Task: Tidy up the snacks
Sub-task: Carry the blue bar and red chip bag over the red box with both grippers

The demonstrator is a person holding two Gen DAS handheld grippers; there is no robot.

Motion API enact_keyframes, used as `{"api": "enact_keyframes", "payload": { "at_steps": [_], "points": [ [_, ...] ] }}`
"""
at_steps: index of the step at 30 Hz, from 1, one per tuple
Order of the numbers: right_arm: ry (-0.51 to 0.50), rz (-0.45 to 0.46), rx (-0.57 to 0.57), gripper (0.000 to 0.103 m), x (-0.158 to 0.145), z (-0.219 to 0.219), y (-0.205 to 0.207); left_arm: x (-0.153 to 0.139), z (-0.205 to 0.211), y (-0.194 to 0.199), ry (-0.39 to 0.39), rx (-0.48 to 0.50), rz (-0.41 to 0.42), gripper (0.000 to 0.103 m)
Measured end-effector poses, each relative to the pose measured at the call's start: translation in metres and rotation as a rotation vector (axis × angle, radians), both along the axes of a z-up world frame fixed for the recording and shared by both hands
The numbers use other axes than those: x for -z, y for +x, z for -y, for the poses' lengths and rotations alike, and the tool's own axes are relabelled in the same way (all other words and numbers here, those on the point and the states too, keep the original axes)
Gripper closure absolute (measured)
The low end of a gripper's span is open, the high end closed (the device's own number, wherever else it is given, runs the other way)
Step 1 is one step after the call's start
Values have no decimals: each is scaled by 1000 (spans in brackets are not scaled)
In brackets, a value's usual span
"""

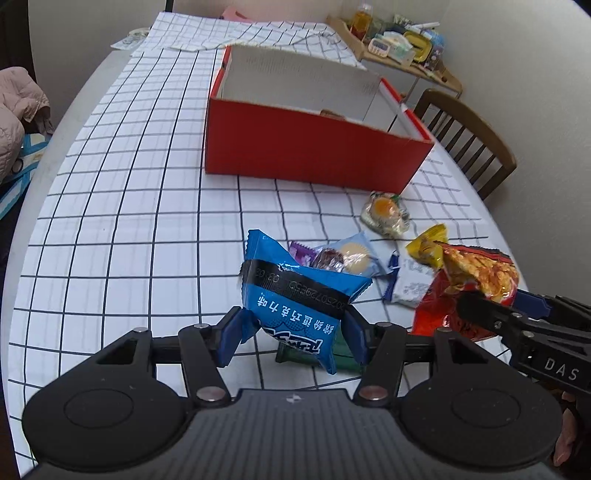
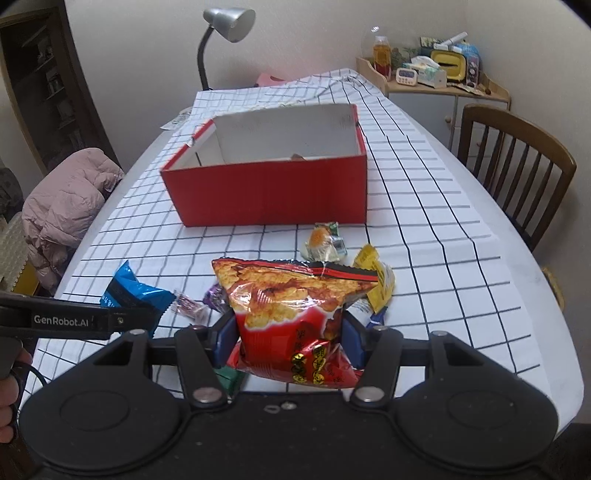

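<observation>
Checked tablecloth [image 2: 424, 192], wooden chair [image 2: 517, 166], grey desk lamp [image 2: 229, 24], pale walls [image 2: 147, 55]

A blue snack packet [image 1: 295, 291] with a black band is sitting pinched between two fingers, lifted off the counter, and a red chip bag [image 2: 295, 314] is hanging gripped likewise. Small wrapped snacks [image 1: 384, 214] are lying loose on the checked cloth before an open red box [image 1: 314, 147].

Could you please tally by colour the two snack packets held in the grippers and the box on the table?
Blue: 1 (blue packet)
Red: 2 (chip bag, box)
Total: 3
</observation>
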State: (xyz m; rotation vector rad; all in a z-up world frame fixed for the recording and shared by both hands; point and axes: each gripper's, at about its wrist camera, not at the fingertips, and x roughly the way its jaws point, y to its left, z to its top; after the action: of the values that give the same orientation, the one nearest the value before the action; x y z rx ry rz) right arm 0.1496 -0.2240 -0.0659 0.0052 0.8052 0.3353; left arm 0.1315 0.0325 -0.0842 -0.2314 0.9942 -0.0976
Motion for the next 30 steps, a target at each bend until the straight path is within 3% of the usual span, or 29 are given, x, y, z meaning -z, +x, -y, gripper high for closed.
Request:
{"api": "enact_keyframes", "payload": {
  "at_steps": [14,30],
  "points": [
    [4,92,-42,46,-50,-13,19,-56,-4,12,9,-5,113,46],
    [14,168,-84,46,-82,-28,108,-94,-3,94,58,-36,193,46]
  ]
}}
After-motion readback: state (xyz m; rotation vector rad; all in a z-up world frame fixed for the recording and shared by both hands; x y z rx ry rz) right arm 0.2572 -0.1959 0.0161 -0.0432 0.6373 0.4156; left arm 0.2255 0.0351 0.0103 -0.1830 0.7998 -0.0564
